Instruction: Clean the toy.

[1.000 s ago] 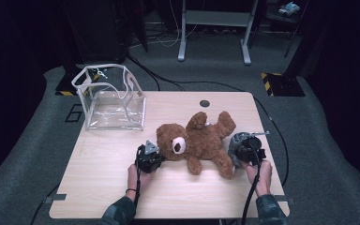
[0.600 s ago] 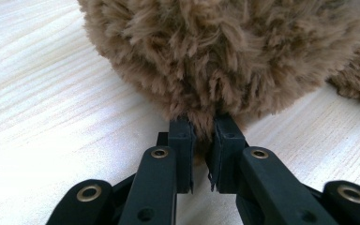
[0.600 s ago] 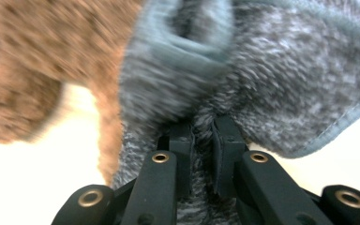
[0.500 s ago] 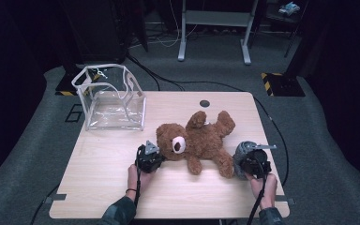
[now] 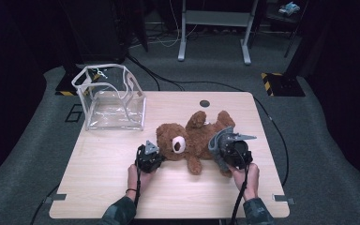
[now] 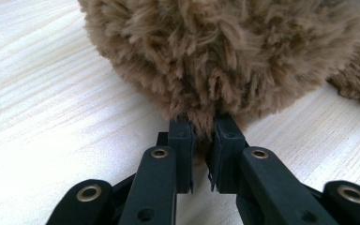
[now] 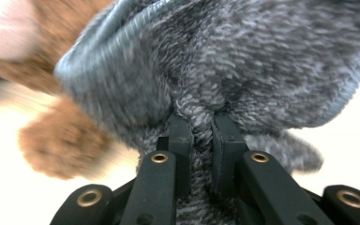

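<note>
Nearest the person, the left gripper point(image 5: 148, 157) sits at about seven o'clock of the table point(image 5: 103, 187), its jaws pinched shut on a tuft of fur at the head of the brown teddy bear point(image 5: 192, 138). At five o'clock the right gripper point(image 5: 234, 153) is clamped on a bunched grey knitted garment point(image 5: 218, 143), held against the bear's lower body. The bear lies on its back mid-table, head toward the left gripper. Farther off, at ten o'clock, a clear plastic box point(image 5: 110, 101) stands open at the table's corner.
</note>
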